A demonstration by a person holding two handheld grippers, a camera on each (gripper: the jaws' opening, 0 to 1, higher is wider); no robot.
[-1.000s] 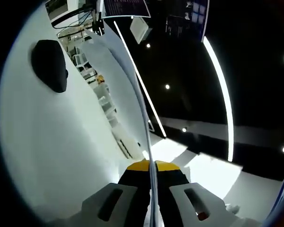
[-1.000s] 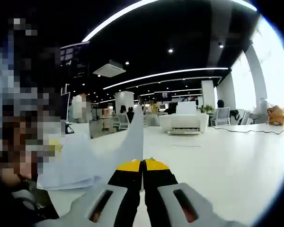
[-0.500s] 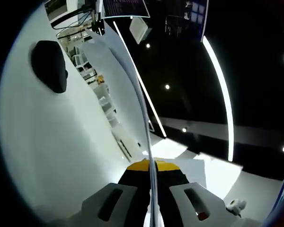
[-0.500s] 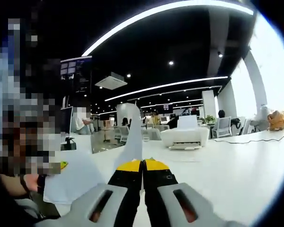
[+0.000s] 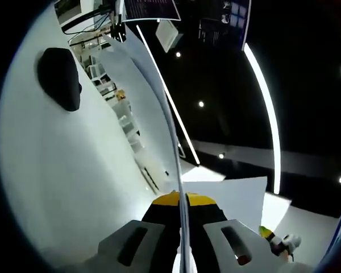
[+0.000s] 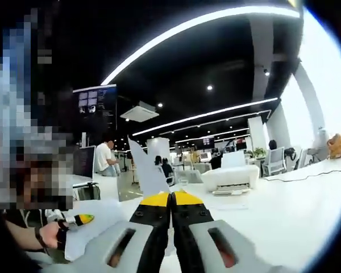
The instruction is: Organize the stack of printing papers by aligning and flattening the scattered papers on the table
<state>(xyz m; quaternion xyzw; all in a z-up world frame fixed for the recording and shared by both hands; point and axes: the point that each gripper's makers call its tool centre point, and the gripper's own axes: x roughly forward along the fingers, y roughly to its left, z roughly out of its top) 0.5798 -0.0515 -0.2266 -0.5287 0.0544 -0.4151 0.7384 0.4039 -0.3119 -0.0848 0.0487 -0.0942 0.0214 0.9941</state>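
No legible text, hanging display screen [image 6: 94, 101] at upper left of right gripper view too blurred to read, nothing printed on the paper [image 5: 230, 200]

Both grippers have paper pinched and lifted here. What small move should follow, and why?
Probably lower the paper toward the table and tap its edge down. The left gripper and right gripper both grip sheets held upright in the air, so nothing is aligned or flat yet.
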